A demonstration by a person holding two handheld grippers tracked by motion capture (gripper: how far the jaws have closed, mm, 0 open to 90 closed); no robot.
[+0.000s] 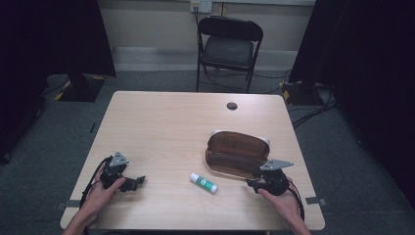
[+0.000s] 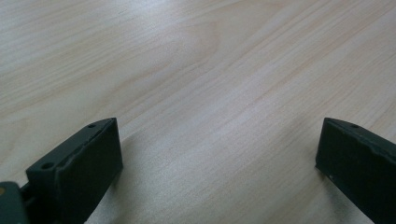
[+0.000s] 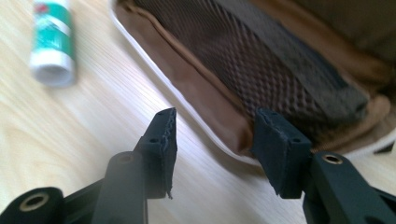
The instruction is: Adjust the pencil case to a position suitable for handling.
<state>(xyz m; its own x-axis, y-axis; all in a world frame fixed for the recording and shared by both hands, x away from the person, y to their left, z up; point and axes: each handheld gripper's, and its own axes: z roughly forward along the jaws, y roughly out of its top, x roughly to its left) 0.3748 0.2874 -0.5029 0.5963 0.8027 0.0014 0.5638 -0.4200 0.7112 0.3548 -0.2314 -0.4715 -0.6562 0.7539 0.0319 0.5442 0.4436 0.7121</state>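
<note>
Right claw (image 3: 212, 140) half open, empty, just beside open case (image 1: 237, 154) near rim. Left claw (image 2: 219, 154) wide, empty. Glue stick (image 1: 203, 182): light, rigid, rolls; pinch mid-barrel.

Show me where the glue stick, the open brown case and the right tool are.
glue stick (image 1: 203, 183), high view, middle of its tube.
open brown case (image 1: 234, 162), high view, inside of its lower half.
right tool (image 3: 215, 140), right gripper view, midway between its fingertips.

Table (image 1: 161, 127) left half open; open case (image 1: 237, 154), glue stick (image 1: 203, 183) block right-centre.
</note>
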